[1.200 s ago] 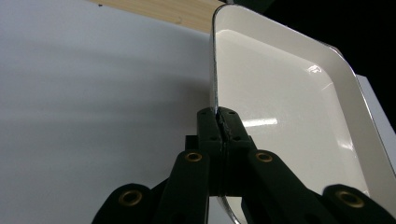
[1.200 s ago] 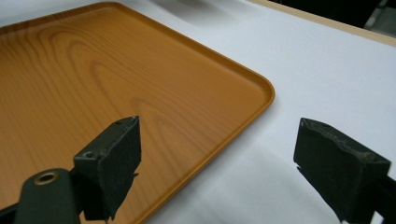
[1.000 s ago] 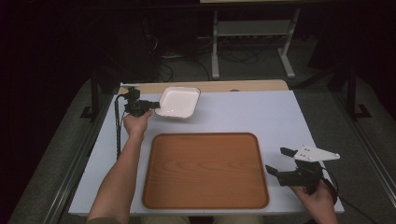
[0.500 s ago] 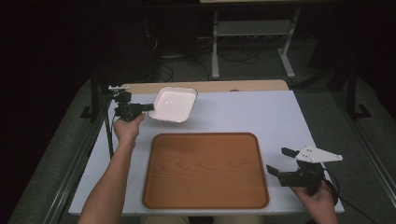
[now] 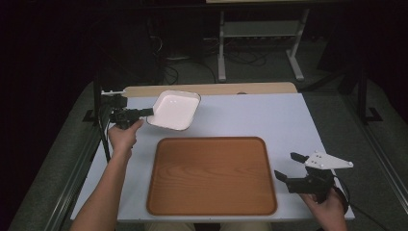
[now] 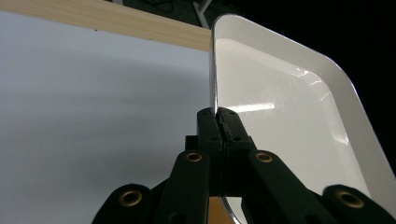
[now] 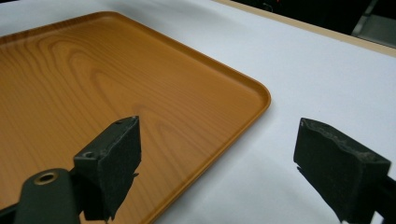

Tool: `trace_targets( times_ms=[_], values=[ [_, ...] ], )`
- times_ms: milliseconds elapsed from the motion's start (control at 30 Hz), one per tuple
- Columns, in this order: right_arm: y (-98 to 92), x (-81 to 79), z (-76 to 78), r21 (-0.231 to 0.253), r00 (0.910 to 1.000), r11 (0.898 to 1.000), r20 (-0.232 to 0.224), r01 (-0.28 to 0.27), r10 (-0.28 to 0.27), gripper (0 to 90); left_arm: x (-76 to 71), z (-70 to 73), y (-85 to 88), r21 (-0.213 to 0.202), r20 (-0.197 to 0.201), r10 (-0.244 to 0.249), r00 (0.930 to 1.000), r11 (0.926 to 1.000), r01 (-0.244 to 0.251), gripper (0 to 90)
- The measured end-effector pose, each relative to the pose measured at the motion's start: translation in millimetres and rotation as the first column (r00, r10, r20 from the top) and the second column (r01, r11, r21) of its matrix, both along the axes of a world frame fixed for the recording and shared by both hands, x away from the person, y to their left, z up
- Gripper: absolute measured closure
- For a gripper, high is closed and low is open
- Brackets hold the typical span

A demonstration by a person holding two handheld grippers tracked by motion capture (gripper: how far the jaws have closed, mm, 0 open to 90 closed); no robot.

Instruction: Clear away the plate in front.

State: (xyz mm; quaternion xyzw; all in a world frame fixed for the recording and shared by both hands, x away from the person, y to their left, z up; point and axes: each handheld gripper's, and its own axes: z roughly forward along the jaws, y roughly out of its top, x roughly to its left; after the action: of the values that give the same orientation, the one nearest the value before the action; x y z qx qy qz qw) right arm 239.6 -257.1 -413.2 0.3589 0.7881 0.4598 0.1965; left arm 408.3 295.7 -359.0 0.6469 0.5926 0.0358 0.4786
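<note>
white dish point(image 6: 289, 121) cut off at btm edge

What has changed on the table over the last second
The left hand-held gripper, shut on the white dish by its rim, has lifted the dish and carried it leftward; it now hangs tilted above the white table. The right hand-held gripper stayed open and still beside the wooden tray, which has not moved.

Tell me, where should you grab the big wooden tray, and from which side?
Probably the wooden tray by its raised rim, at the right edge nearest the open right gripper. It lies flat, so only that thin lip fits between the jaws.
</note>
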Motion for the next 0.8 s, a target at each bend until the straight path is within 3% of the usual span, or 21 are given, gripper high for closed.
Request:
trace_targets(
  times_ms=[400, 800],
  values=[
    [2.9, 0.7, -0.7, -0.01, 1.0, 1.0, -0.002, -0.002, 0.002, 14.2, -15.7, 10.4, 5.2, 0.026, 0.022, -0.014, 0.9997, 0.9996, 0.013, 89.3],
    [3.9, 0.5, -0.9, -0.015, 1.0, 1.0, -0.001, -0.003, 0.003, 14.2, -30.1, 3.4, 2.6, 0.02, 0.012, -0.031, 0.9994, 0.9993, 0.031, 89.2]
  ],
)
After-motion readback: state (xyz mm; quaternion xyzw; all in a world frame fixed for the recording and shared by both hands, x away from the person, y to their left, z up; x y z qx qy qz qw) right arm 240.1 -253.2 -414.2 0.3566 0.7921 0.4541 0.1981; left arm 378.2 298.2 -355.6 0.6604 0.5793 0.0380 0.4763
